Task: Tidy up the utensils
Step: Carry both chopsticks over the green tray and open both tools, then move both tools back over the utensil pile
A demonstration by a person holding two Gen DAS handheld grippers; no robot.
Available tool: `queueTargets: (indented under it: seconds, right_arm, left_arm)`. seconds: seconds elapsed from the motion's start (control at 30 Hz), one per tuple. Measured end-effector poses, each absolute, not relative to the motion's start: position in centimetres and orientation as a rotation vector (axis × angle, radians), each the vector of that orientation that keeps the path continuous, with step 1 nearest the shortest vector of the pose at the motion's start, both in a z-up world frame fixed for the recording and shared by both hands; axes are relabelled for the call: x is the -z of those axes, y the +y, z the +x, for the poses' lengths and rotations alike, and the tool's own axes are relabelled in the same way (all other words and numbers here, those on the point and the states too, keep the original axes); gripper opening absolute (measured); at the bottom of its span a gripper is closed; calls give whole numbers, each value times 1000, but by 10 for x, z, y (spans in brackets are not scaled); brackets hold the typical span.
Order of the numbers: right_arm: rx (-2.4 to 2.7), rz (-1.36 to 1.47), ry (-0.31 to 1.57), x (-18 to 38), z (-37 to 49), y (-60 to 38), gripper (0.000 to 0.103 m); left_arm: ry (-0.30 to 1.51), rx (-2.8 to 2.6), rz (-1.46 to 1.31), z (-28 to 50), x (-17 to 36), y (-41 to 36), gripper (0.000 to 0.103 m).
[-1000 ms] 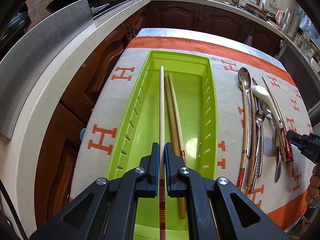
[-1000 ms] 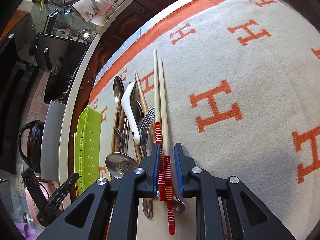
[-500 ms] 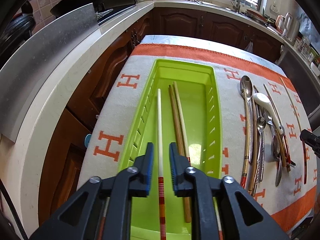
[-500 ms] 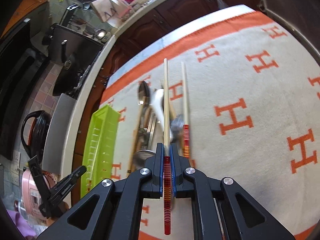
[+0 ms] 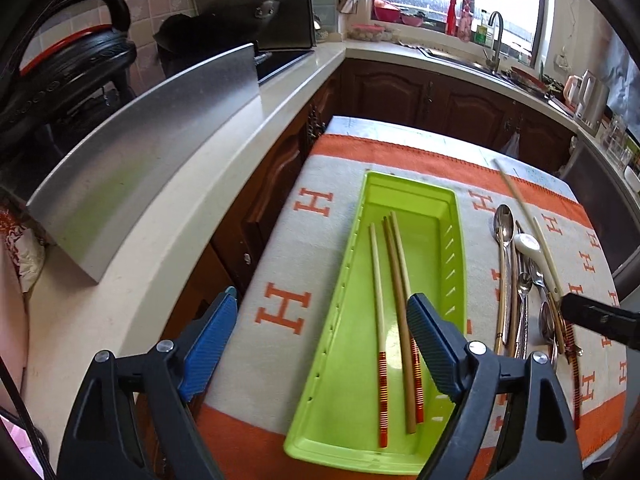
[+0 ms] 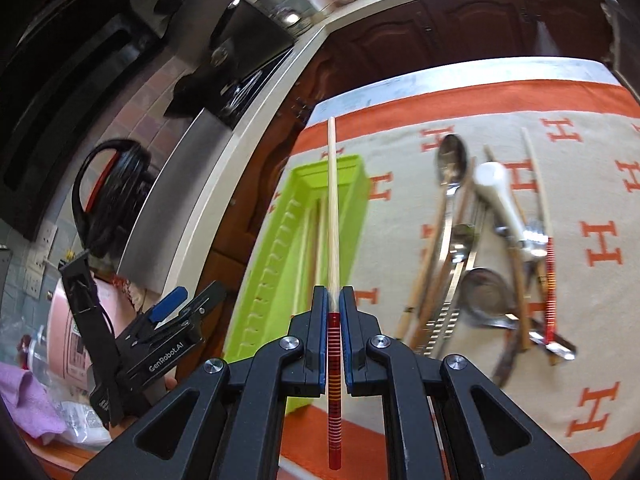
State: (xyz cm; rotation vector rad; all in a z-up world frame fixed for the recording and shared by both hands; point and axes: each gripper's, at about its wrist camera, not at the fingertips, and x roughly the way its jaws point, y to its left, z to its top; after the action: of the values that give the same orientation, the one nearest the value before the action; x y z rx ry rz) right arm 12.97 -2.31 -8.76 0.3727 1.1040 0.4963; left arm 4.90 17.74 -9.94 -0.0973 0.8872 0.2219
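The left tongs (image 5: 320, 344) are hanging spread wide and gripping nothing, poised above the near end of a lime-green tray (image 5: 340, 360) that is lying lengthwise on the orange-and-cream cloth (image 5: 288, 248) covering the table (image 5: 360, 122). Three chopsticks (image 5: 394, 312) are resting inside the tray between and ahead of the parted fingers, their red-banded ends pointing back toward the tongs. The right tongs (image 6: 333, 308) are pinching a single chopstick (image 6: 333, 220) by its red-striped end, its pale shaft projecting straight ahead and crossing over the tray's far end (image 6: 320, 176) in the right wrist view. To the right of those tongs, a loose pile of utensils (image 6: 472, 248) is lying on the cloth, including a white ceramic spoon (image 6: 500, 200), metal spoons and more chopsticks. The left tongs are also showing low at the left of that view (image 6: 176, 320), well apart from the tray's near corner.
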Motion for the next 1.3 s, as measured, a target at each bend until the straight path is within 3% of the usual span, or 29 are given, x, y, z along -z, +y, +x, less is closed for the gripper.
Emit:
queueTargets:
  seconds: [0.3, 0.53, 0.67, 1.3]
  right_arm:
    - [-441, 342, 1171, 112, 140, 48, 7]
    - [-413, 365, 1163, 118, 147, 50, 18]
    - [-419, 332, 1145, 112, 142, 50, 18]
    - [-275, 168, 991, 75, 93, -44, 29]
  left_arm:
    - [869, -246, -73, 32, 100, 189, 85]
    - [868, -248, -83, 32, 101, 191, 85]
    - [872, -250, -85, 31, 102, 189, 85]
    - [886, -143, -27, 33, 82, 126, 85]
